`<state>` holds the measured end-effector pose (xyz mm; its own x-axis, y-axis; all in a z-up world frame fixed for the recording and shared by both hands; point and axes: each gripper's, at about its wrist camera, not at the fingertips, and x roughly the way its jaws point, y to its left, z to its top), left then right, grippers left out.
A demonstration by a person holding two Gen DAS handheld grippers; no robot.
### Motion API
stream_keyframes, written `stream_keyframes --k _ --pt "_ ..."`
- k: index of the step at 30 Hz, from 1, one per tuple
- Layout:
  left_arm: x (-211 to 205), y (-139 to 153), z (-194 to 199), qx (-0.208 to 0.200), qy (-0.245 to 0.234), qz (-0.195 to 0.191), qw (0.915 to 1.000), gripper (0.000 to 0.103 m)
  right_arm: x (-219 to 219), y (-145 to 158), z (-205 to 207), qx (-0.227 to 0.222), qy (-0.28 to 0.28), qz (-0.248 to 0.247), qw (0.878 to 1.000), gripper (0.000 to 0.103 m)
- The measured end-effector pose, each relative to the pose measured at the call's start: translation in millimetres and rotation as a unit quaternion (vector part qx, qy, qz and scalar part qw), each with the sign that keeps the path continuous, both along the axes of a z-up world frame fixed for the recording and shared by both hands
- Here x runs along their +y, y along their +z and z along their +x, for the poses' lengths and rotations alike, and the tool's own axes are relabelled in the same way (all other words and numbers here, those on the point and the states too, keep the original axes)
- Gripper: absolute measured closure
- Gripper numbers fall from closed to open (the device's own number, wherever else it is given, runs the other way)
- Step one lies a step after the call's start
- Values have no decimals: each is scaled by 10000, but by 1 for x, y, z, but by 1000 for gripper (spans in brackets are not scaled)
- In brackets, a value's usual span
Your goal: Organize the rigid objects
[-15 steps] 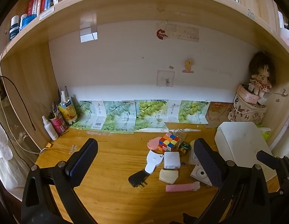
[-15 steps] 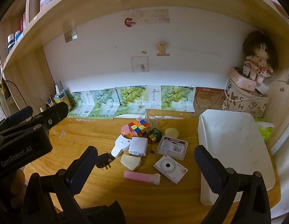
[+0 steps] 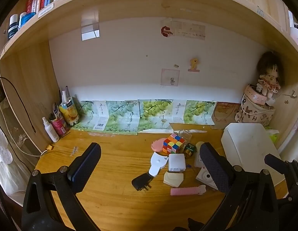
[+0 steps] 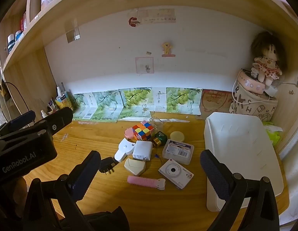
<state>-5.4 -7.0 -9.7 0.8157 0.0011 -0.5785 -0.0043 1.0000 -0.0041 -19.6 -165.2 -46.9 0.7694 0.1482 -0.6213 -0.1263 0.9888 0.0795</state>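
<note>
Rigid objects lay clustered on the counter (image 4: 102, 192) ahead of both tongs: a colour cube (image 4: 143, 131), a white charger (image 4: 142, 150), a pink comb (image 4: 145, 182) and a white camera (image 4: 175, 171). Right tongs (image 4: 150, 175) stood apart, holding nothing, above the comb. Left tongs (image 3: 150, 163) stood apart, holding nothing. A white tray (image 4: 243, 150) sat right of the cluster.

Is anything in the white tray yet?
No, the white tray is empty; the Rubik's cube and toy camera lie beside it on the desk.
</note>
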Motion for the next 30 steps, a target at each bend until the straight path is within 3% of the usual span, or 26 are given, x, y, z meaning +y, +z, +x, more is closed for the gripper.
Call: stream_keyframes --k 22,30 --pt "11 -2 7 184 -41 -20 9998 1 1 5 4 43 6 -15 10000 0" --pt "10 -5 9 273 -64 -20 9996 1 2 -10 3 130 -56 -4 9999 0"
